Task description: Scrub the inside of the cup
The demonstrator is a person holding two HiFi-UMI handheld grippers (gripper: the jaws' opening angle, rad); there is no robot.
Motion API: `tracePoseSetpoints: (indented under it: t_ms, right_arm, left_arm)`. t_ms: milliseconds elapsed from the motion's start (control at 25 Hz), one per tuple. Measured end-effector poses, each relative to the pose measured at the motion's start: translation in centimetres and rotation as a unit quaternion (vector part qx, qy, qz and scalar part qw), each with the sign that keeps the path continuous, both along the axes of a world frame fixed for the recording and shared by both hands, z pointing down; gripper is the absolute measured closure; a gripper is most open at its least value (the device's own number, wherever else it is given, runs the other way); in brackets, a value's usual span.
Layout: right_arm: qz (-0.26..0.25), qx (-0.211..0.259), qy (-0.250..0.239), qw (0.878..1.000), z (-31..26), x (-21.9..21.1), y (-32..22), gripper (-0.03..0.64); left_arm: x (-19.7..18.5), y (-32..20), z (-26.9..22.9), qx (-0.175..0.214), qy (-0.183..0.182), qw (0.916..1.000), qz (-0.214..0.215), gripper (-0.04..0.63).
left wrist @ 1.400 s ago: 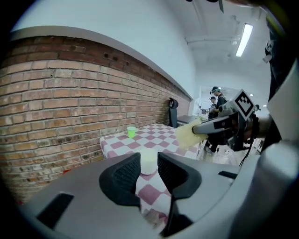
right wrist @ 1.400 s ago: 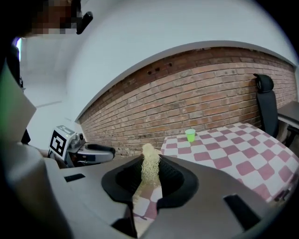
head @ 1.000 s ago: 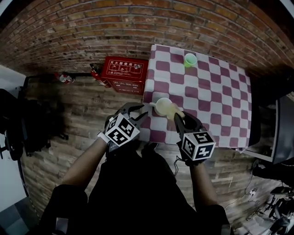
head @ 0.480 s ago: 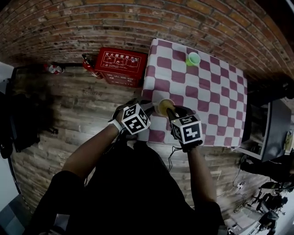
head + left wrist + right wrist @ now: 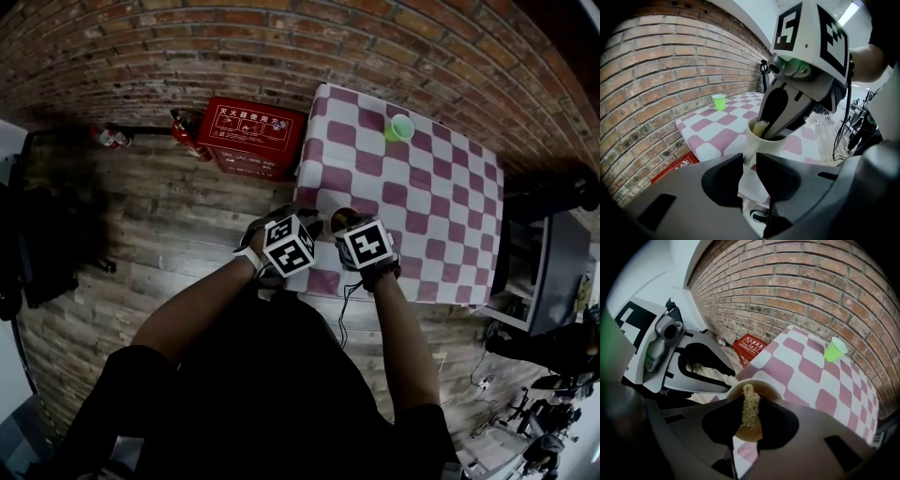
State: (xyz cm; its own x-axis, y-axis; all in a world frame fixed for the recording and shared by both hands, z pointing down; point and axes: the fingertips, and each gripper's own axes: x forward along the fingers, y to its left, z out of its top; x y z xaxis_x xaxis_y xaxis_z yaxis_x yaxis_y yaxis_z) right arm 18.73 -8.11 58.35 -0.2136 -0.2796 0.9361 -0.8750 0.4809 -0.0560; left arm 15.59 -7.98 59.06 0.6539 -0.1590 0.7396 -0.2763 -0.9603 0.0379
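A cream cup (image 5: 761, 143) stands upright over the near edge of the pink-and-white checked table (image 5: 441, 202). My left gripper (image 5: 749, 171) is shut on the cup's handle side, low on the wall. My right gripper (image 5: 749, 425) is shut on a straw-coloured loofah scrubber (image 5: 749, 408). The scrubber hangs down inside the cup (image 5: 754, 390), with its tip near the rim (image 5: 761, 126). In the head view both marker cubes sit side by side. The cup (image 5: 341, 218) is mostly hidden beyond the left gripper (image 5: 314, 225) and the right gripper (image 5: 345, 227).
A small green cup (image 5: 401, 127) stands at the table's far side, near the brick wall (image 5: 187, 47). A red box (image 5: 251, 136) and fire extinguishers (image 5: 183, 131) lie on the wooden floor left of the table. A dark cabinet (image 5: 548, 272) stands to the right.
The two grippers have closed in on each other. The right gripper has brought the scrubber from beside the cup down into it, and the cup is now largely covered in the head view.
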Motion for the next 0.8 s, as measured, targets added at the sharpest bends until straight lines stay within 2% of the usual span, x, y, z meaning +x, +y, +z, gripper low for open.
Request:
tracePoseSetpoints:
  t_ms: [120, 240, 360, 480, 560, 600, 640, 720, 800]
  right_arm:
    - [0.021, -0.006, -0.038, 0.999, -0.6, -0.2, -0.2, 0.525]
    - [0.090, -0.013, -0.112, 0.990, -2.1, 0.5, 0.4, 0.525]
    - [0.148, -0.001, -0.203, 0.968, -4.8, 1.1, 0.7, 0.525]
    - [0.171, 0.026, -0.284, 0.943, -8.3, 1.4, 0.8, 0.525]
    - [0.180, 0.047, -0.313, 0.931, -10.4, 1.8, 0.6, 0.525]
    - [0.180, 0.057, -0.306, 0.933, -11.0, 2.2, 0.5, 0.525]
    - [0.173, 0.068, -0.280, 0.942, -11.1, 2.8, 0.5, 0.525]
    - [0.129, 0.082, -0.192, 0.969, -10.2, 3.4, 0.6, 0.525]
    - [0.063, 0.082, -0.103, 0.989, -8.4, 2.8, 0.6, 0.525]
  left_arm:
    - [0.1, 0.0, 0.0, -0.002, -0.002, 1.0000, -0.002, 0.497]
    - [0.1, 0.0, -0.1, -0.003, -0.005, 1.0000, 0.002, 0.497]
    - [0.1, -0.1, -0.1, -0.003, -0.005, 1.0000, 0.002, 0.497]
    - [0.1, -0.1, 0.0, -0.009, -0.001, 0.9999, -0.004, 0.497]
    - [0.0, 0.0, -0.1, -0.012, -0.001, 0.9999, -0.005, 0.497]
    - [0.0, 0.0, -0.1, -0.012, -0.002, 0.9999, -0.006, 0.497]
    - [0.0, 0.0, -0.1, -0.013, -0.002, 0.9999, -0.007, 0.497]
    - [0.0, -0.1, -0.1, -0.012, -0.002, 0.9999, -0.008, 0.497]
    - [0.0, -0.1, 0.0, -0.013, -0.002, 0.9999, -0.009, 0.497]
